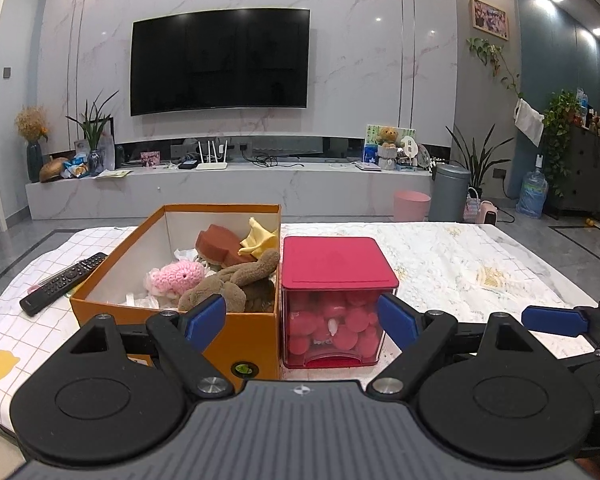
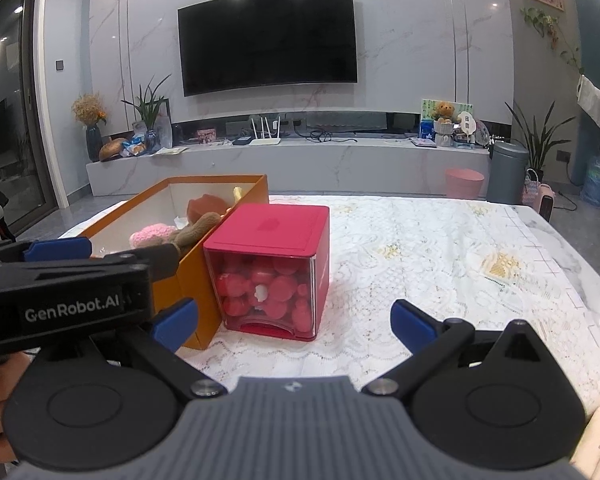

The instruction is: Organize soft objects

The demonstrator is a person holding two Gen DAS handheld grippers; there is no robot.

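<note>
An orange cardboard box [image 1: 244, 336] [image 2: 168, 288] stands on the table and holds soft things: a brown plush toy [image 1: 228, 284] [image 2: 196, 230], a pink crocheted toy [image 1: 176, 276] [image 2: 152, 234], a reddish sponge [image 1: 216, 246] and a yellow cloth [image 1: 260, 238]. Right beside it is a clear cube with a red lid [image 1: 336, 260] [image 2: 274, 228], full of red pompoms [image 1: 332, 326] [image 2: 266, 288]. My left gripper [image 1: 302, 320] is open in front of both containers, holding nothing. My right gripper [image 2: 294, 322] is open over the tablecloth, empty, just right of the left gripper [image 2: 60, 280].
A black remote [image 1: 64, 284] lies left of the orange box. The table has a white lace cloth [image 2: 440, 264] on the right and a checked cloth [image 1: 28, 332] on the left. Beyond are a TV wall, a pink bin [image 1: 412, 204] and a grey bin [image 1: 450, 192].
</note>
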